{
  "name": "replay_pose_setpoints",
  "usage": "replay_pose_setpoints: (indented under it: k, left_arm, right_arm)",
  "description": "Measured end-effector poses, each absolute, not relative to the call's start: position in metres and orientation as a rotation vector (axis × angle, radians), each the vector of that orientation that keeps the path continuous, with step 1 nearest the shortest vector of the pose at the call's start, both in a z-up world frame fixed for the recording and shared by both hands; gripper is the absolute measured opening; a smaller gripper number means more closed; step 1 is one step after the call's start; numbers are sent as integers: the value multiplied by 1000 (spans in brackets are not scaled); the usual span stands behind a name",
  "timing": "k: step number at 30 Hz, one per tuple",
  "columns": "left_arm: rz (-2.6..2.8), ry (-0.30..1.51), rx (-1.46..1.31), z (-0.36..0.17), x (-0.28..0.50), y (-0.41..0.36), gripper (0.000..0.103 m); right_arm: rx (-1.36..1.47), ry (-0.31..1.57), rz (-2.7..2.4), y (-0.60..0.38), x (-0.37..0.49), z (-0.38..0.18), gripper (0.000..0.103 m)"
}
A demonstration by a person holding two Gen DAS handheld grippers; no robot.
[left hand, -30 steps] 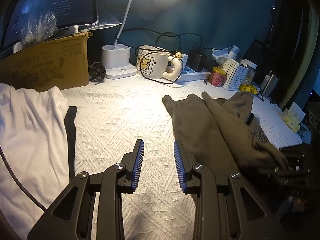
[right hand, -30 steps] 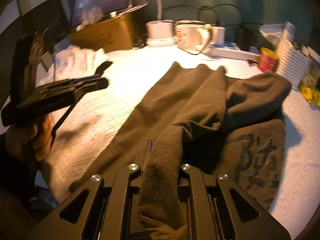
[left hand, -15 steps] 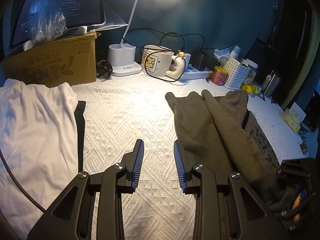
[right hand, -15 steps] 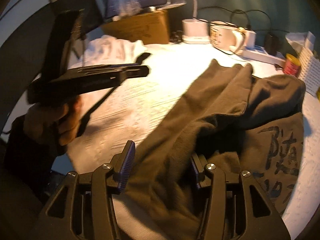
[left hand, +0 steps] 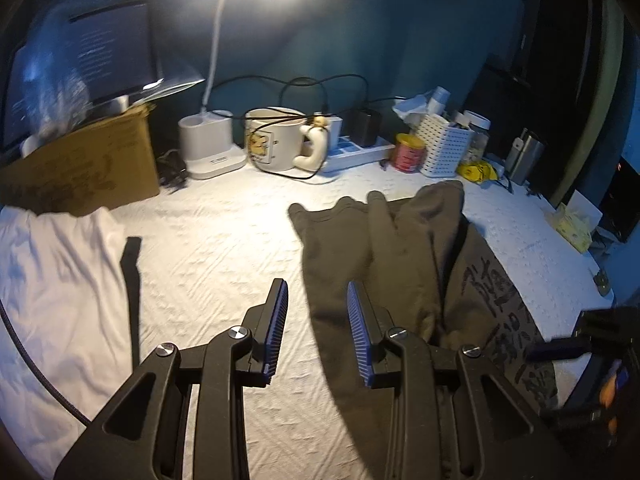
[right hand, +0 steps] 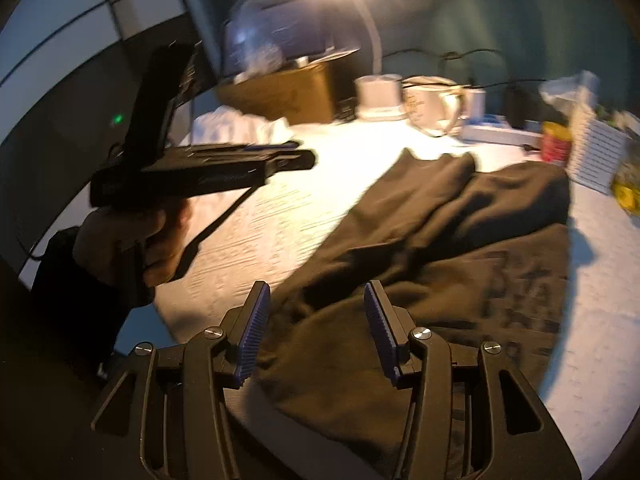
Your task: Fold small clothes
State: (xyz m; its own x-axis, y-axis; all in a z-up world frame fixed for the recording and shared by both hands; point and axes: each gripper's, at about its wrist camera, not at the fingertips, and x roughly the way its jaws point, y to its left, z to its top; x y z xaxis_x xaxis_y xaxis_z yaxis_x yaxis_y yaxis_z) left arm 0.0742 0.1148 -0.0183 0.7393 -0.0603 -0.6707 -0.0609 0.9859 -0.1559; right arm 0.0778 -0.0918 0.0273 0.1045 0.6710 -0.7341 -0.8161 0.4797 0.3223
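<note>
On the mat, garment lengthwise front-to-back.

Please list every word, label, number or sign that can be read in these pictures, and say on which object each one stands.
None can be read with certainty.
Brown garment: dark brush-style lettering, too distorted to read.
Cardboard box: faint print, too blurred.
Monitor: lines of text, too small and blurred.
Mug: a cartoon picture, any words too small.
Red can: label too small.
</note>
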Motion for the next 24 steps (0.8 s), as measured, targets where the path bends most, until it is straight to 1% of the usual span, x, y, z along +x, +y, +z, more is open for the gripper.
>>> replay_pose_setpoints:
  k: [7, 16, 24]
  left_arm:
    - [-45, 777, -127, -18, 105, 87, 30]
    - [-119, 845, -59, -31, 165, 51, 30]
    - [-120, 932, 26, -59, 221, 44, 31]
  right_arm:
    - [-115, 1000, 936, -131, 123, 8, 52]
    - [-46, 1037, 795, -172, 183, -15, 52]
    - [-20, 1056, 741, -184, 224, -32, 52]
